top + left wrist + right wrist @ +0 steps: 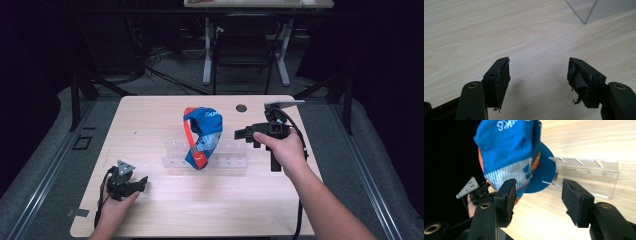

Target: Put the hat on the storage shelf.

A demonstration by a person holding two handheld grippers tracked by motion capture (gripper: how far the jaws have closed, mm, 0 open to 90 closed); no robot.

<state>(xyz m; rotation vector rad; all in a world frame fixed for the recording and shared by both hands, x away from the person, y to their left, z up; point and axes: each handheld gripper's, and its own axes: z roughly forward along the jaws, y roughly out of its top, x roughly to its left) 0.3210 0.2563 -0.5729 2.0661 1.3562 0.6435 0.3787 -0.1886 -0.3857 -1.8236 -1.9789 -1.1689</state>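
A blue cap [202, 135] with red trim and white lettering hangs on a clear acrylic rack [230, 162] at the middle of the wooden table [150, 115]. My right gripper [245, 136] is held just right of the cap, pointing left at it, jaws open and empty. In the right gripper view the cap [509, 152] is ahead and a little left of the open gripper [537, 195], with the rack [586, 170] behind. My left gripper [141, 182] rests low at the front left of the table. In its own view the gripper [539, 72] is open over bare wood.
A corner of the clear rack [594, 10] shows far ahead of the left jaws. A small dark round cap [241, 107] sits in the tabletop behind the right gripper. A chair and a desk frame [245, 45] stand beyond the table's far edge.
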